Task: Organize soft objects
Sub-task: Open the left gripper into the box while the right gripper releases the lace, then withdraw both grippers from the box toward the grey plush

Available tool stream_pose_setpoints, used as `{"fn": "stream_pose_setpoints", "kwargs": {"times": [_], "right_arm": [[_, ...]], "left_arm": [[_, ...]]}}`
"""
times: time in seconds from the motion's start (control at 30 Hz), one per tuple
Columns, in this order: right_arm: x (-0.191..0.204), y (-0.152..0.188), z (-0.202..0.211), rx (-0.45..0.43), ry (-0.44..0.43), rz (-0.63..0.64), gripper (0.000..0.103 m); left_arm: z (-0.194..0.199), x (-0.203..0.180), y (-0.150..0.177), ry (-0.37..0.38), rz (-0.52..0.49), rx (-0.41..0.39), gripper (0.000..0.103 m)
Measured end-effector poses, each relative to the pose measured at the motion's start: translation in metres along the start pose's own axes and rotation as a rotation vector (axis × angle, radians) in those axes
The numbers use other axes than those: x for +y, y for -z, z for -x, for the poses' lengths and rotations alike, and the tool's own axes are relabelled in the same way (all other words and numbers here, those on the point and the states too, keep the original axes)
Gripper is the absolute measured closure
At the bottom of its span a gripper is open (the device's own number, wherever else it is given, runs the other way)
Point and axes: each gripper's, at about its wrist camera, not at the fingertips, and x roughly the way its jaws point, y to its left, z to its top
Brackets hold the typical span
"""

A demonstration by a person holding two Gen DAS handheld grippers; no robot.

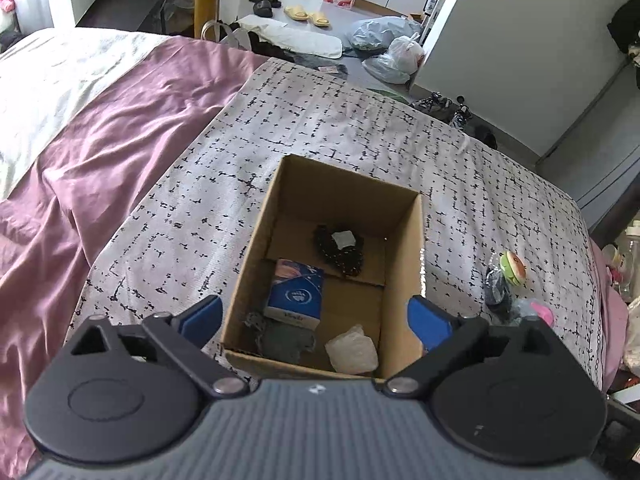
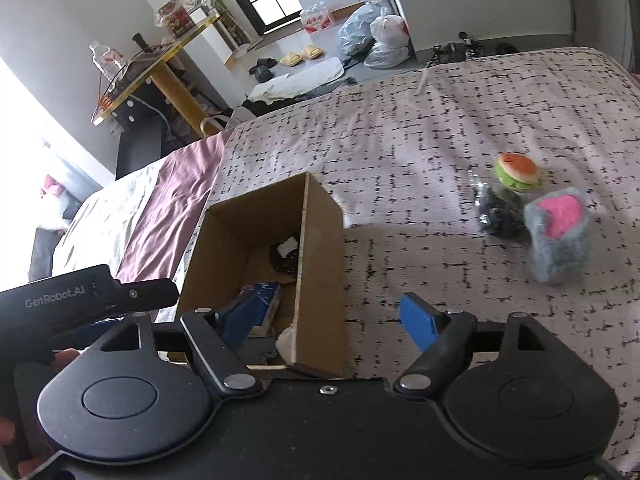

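Note:
An open cardboard box (image 1: 404, 240) stands on the patterned bedspread (image 1: 280, 128). Inside lie a black speckled item (image 1: 340, 252), a blue tissue pack (image 1: 296, 292), a grey soft item (image 1: 284, 340) and a white soft item (image 1: 352, 352). My left gripper (image 1: 316, 320) is open and empty, just above the box's near edge. My right gripper (image 2: 336, 316) is open and empty, over the box's (image 2: 320, 248) right wall. To the right on the bed lie a burger plush (image 2: 516, 170), a black bagged item (image 2: 500, 212) and a grey-pink plush (image 2: 558, 232).
A mauve duvet (image 1: 120, 140) covers the bed's left side. Beyond the bed's far edge the floor holds plastic bags (image 1: 388, 44), slippers (image 1: 306, 14) and shoes. A glass-topped table (image 2: 160, 64) stands at the left. The left gripper's body (image 2: 80, 300) sits beside my right gripper.

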Motion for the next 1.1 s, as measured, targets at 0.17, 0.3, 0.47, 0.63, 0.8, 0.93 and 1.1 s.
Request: {"fn": "stream_pose_setpoints", "kwargs": {"times": [0.17, 0.3, 0.47, 0.63, 0.8, 0.93, 1.1], "right_arm": [[-0.018, 0.001, 0.012, -0.022, 0.009, -0.021, 0.023], [-0.034, 0.003, 0.024, -0.04, 0.015, -0.025, 0.018], [-0.057, 0.005, 0.04, -0.064, 0.034, -0.023, 0.016], [-0.081, 0.008, 0.05, -0.076, 0.048, -0.035, 0.016], [-0.105, 0.009, 0.059, -0.084, 0.045, -0.052, 0.016], [-0.123, 0.009, 0.065, -0.091, 0.037, -0.066, 0.016], [-0.143, 0.008, 0.07, -0.085, 0.022, -0.072, 0.017]], "left_arm": [[0.004, -0.017, 0.008, 0.008, -0.025, -0.01, 0.0], [0.005, -0.031, 0.015, 0.003, -0.028, -0.007, 0.0], [0.008, -0.053, 0.027, 0.02, -0.038, -0.017, 0.0], [0.008, -0.077, 0.038, 0.031, -0.066, -0.019, 0.0], [0.008, -0.098, 0.047, 0.028, -0.082, -0.021, 0.0], [0.008, -0.114, 0.052, 0.005, -0.095, -0.023, 0.0], [0.007, -0.124, 0.055, -0.007, -0.059, -0.017, 0.0]]}}
